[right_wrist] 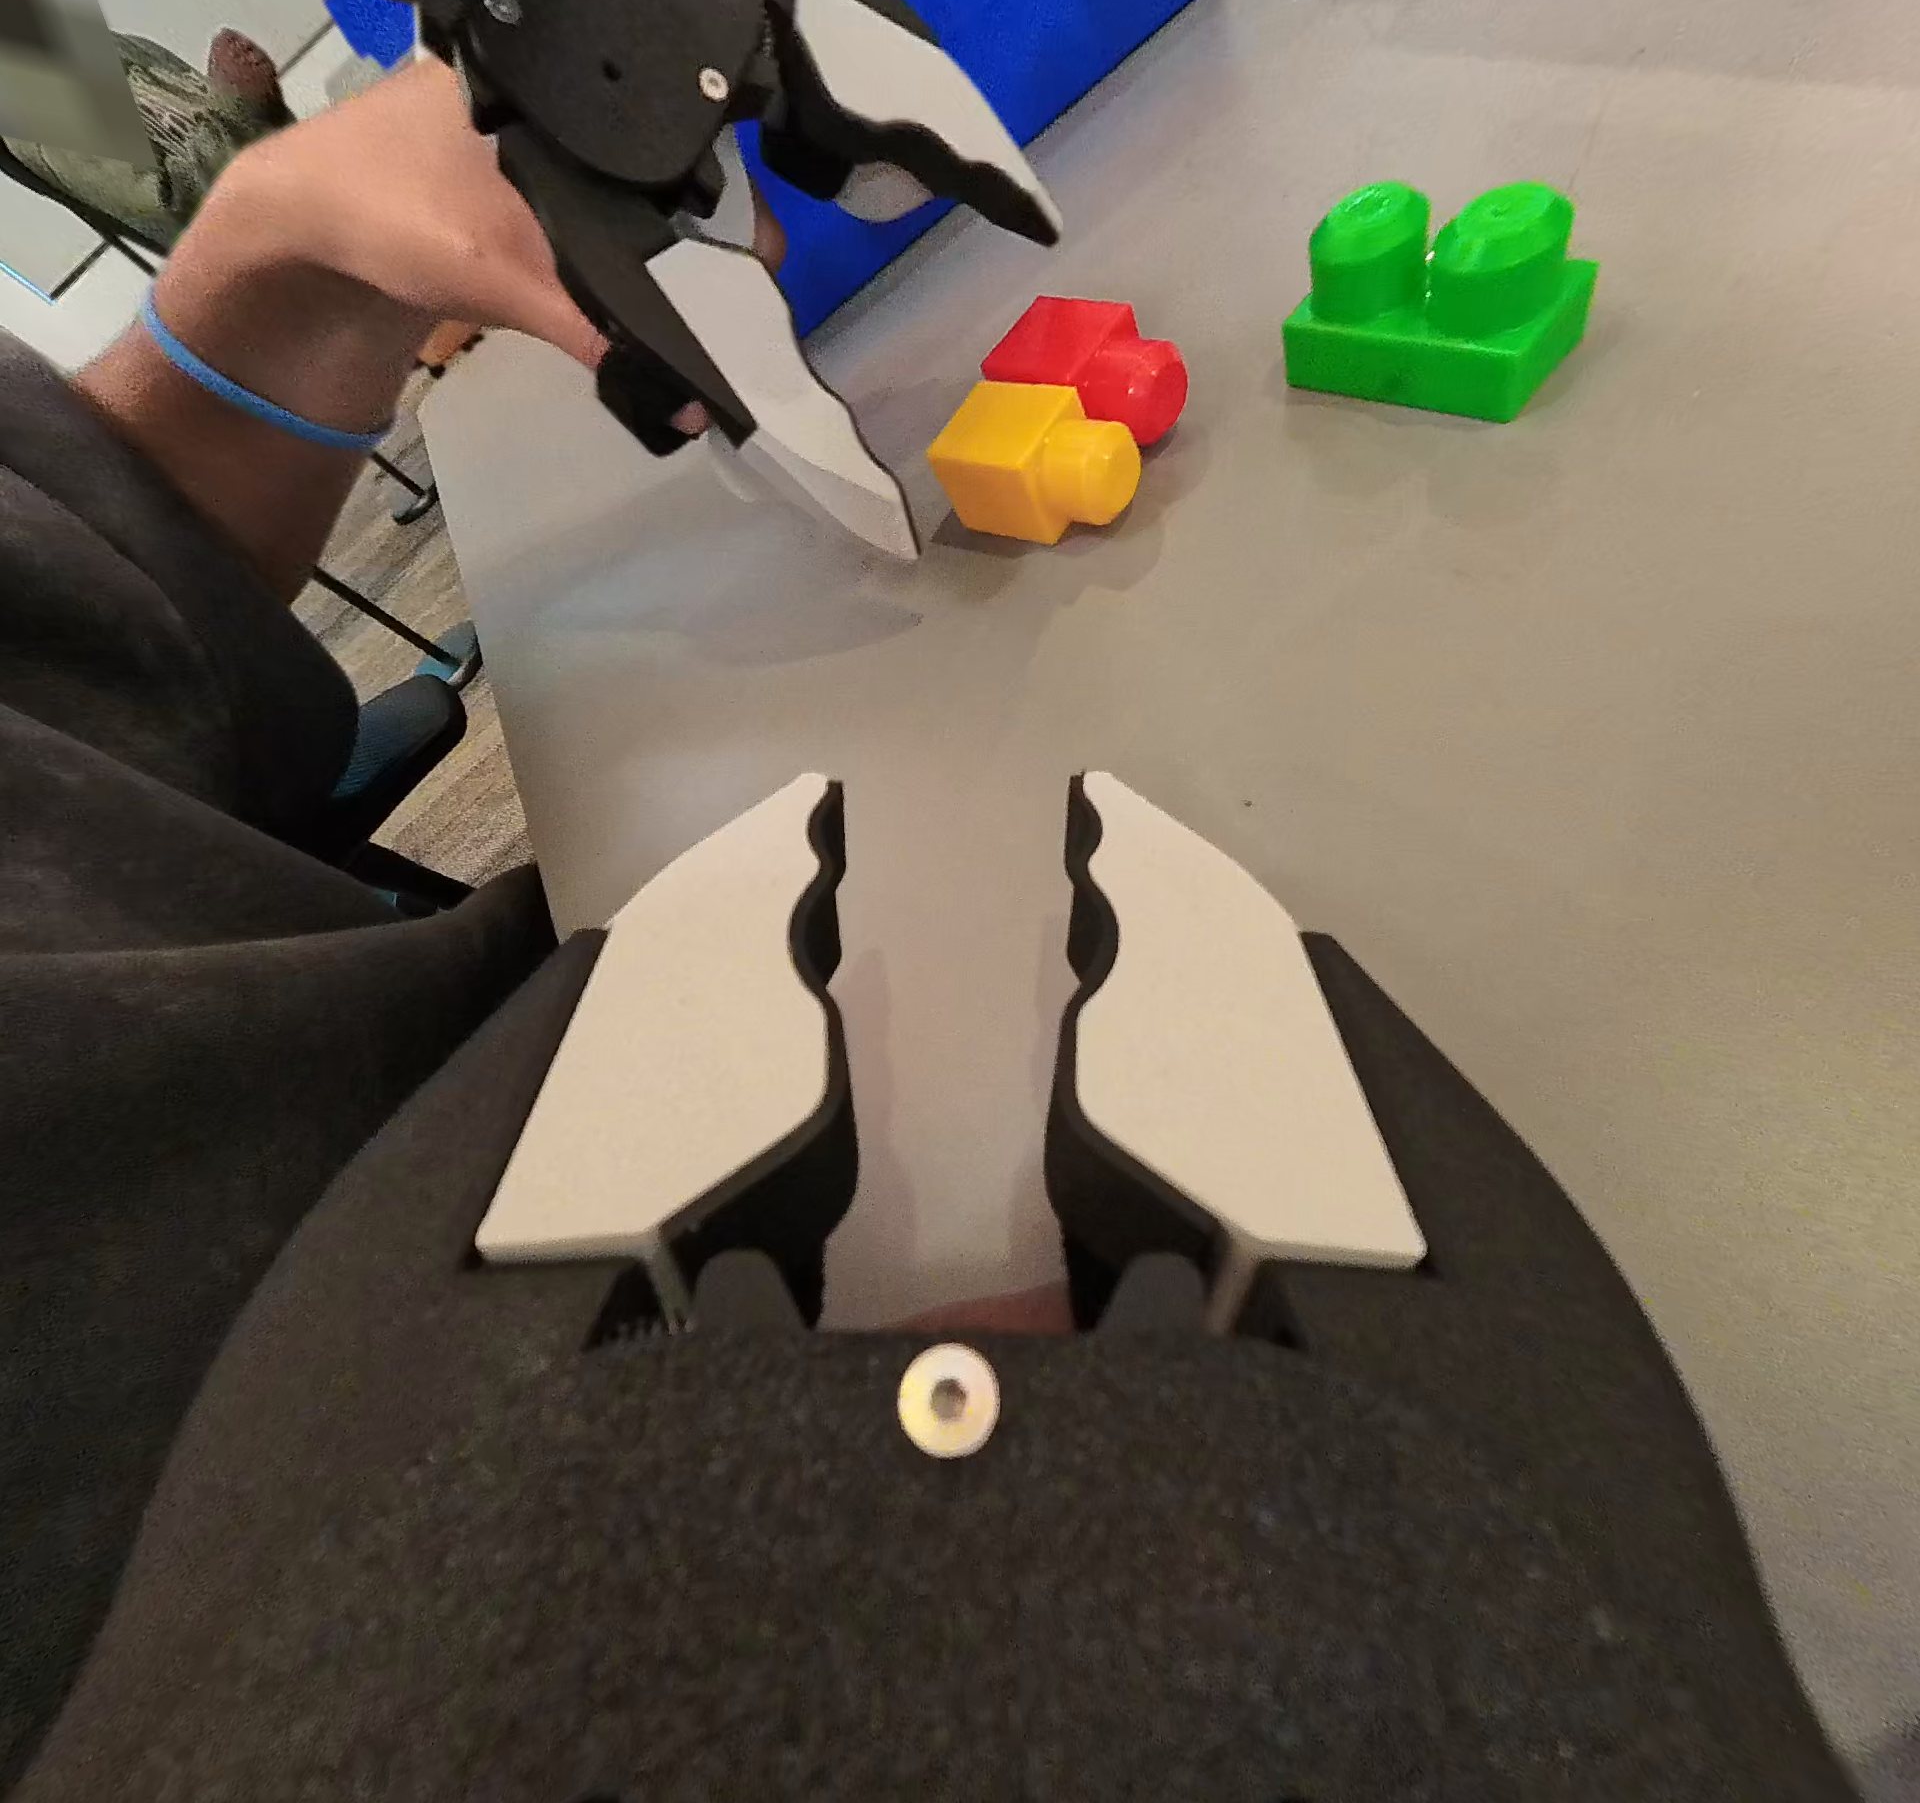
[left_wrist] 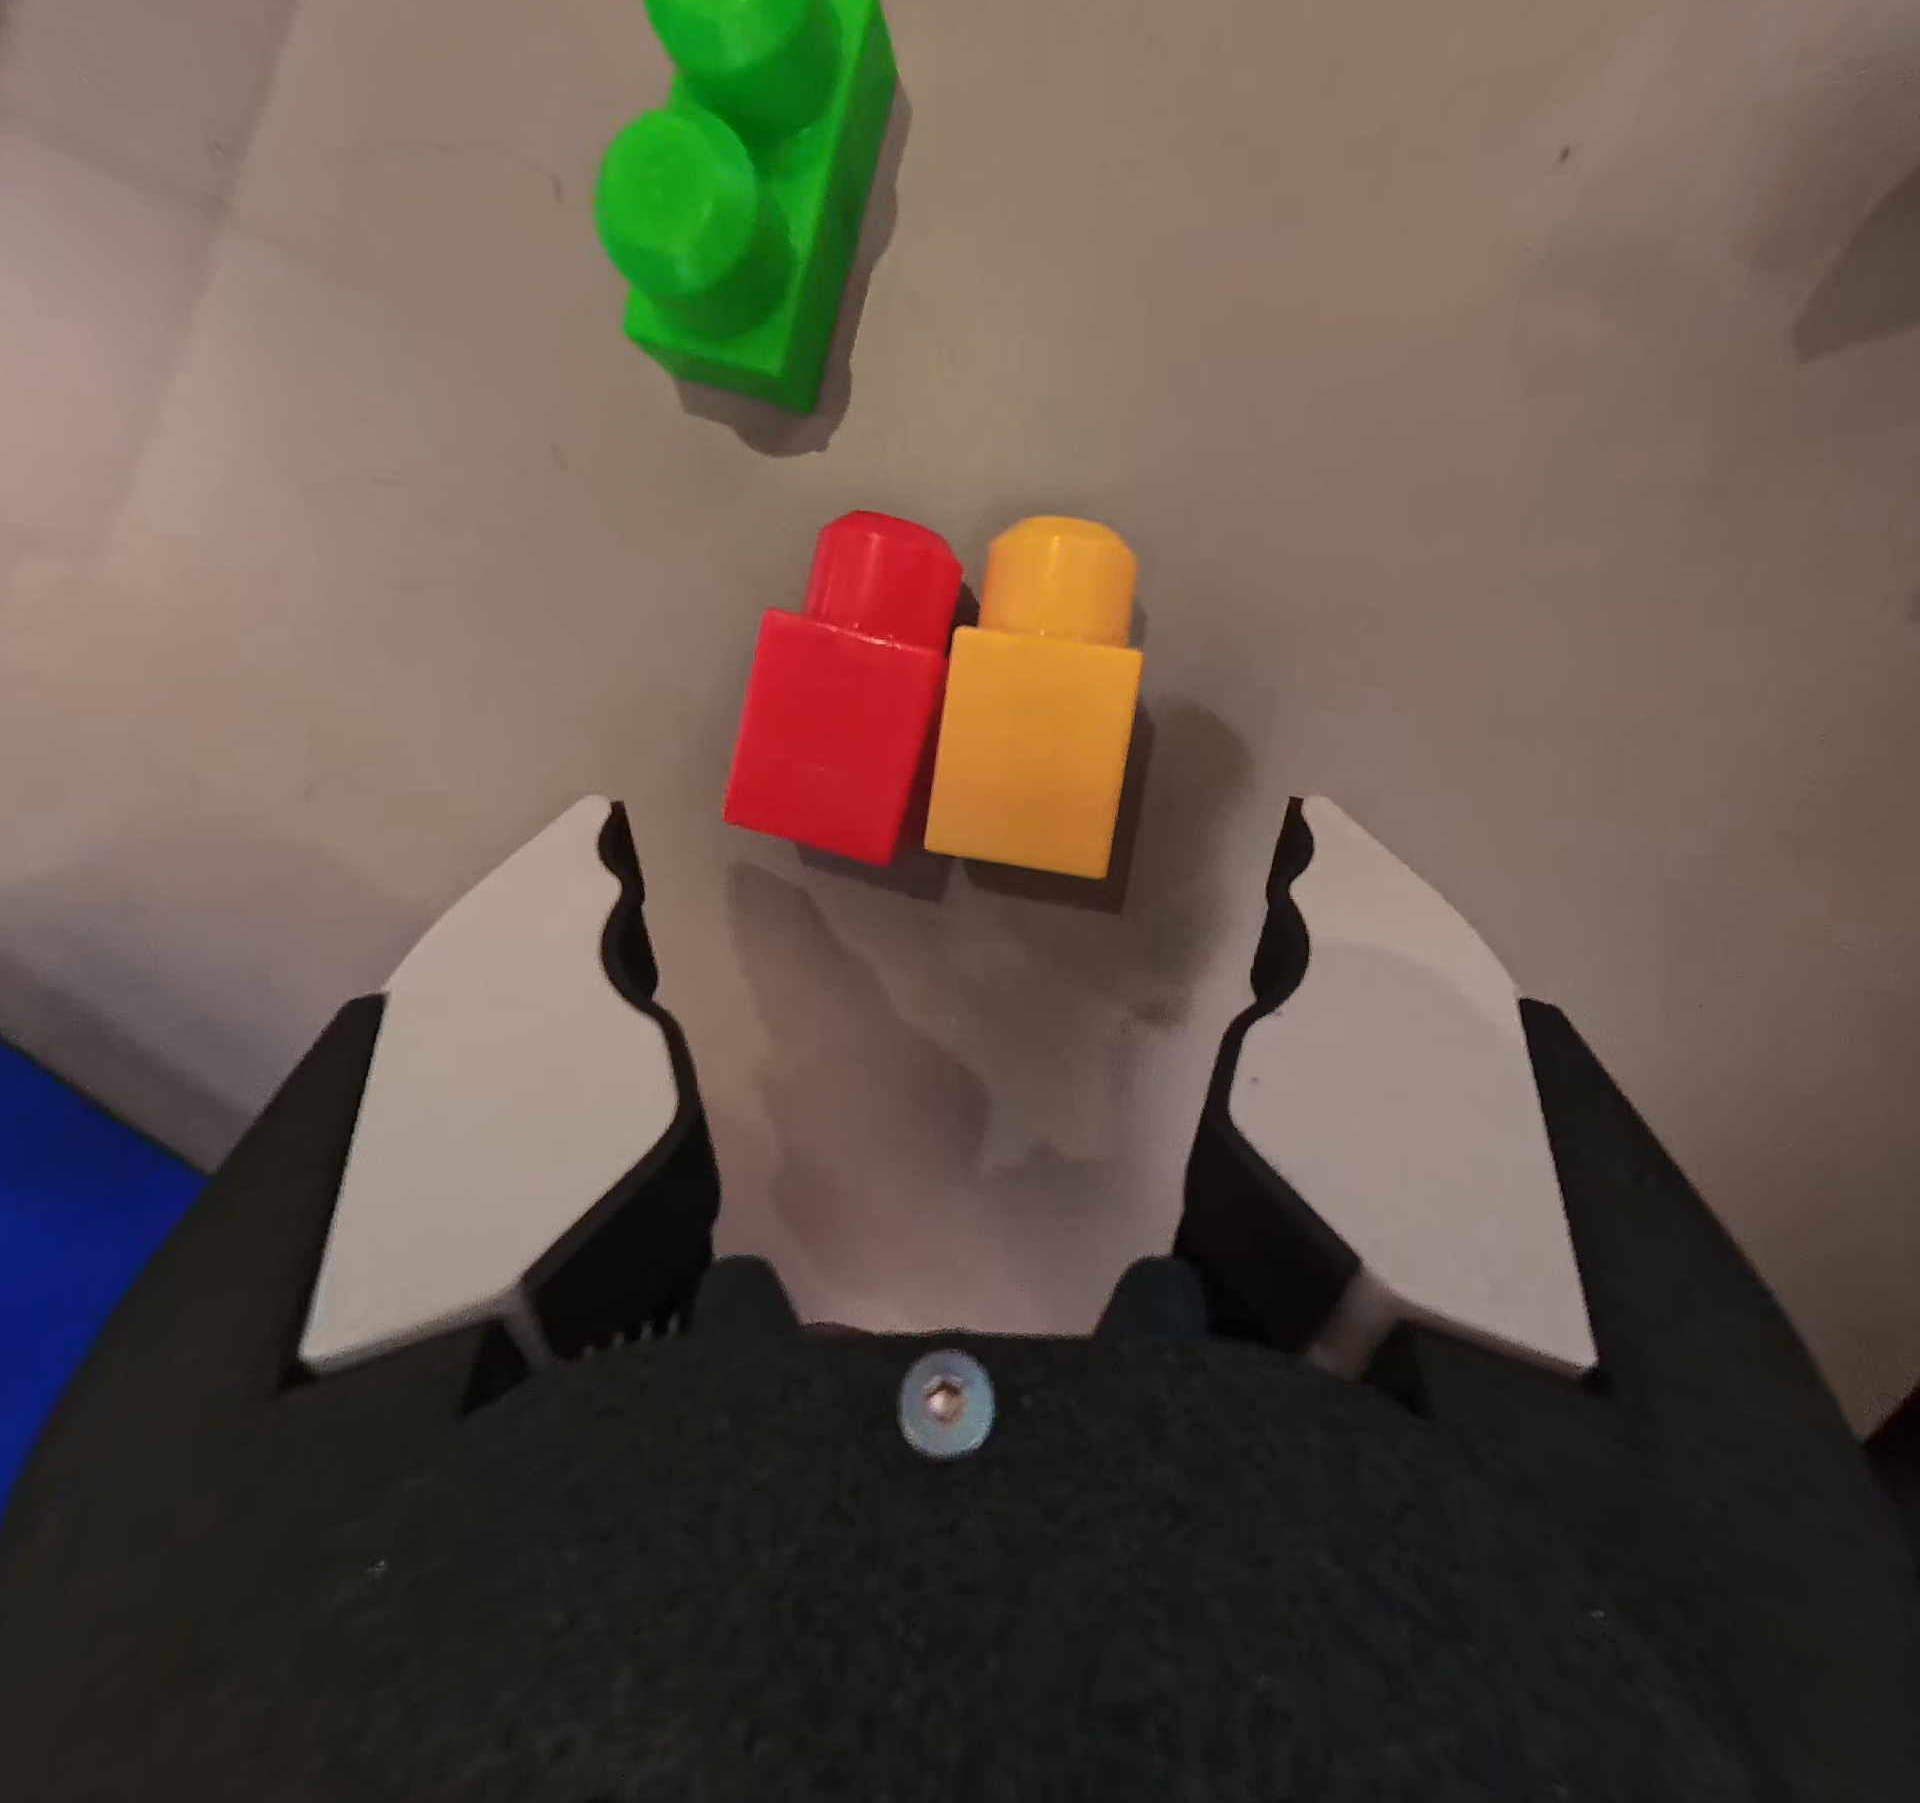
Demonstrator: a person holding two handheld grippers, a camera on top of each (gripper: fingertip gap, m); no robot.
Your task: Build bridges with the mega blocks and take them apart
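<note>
A red one-stud block point(left_wrist: 831, 714) and a yellow one-stud block point(left_wrist: 1034, 714) lie on their sides, side by side and touching, on the grey table point(left_wrist: 1455, 506). A green two-stud block point(left_wrist: 748, 153) stands upright beyond them. My left gripper point(left_wrist: 951, 808) is wide open and empty, hovering just short of the red and yellow pair. In the right wrist view the left gripper point(right_wrist: 982, 392) hangs over the red block point(right_wrist: 1081, 356) and yellow block point(right_wrist: 1029, 460), with the green block point(right_wrist: 1439, 304) to their right. My right gripper point(right_wrist: 956, 782) is open and empty, well back from the blocks.
A blue box point(right_wrist: 997, 8) stands on the table behind the left gripper; its corner shows in the left wrist view point(left_wrist: 73, 1130). A person's forearm with a blue wristband point(right_wrist: 343, 267) holds the left gripper. The table's left edge point(right_wrist: 478, 610) drops to a chair and floor.
</note>
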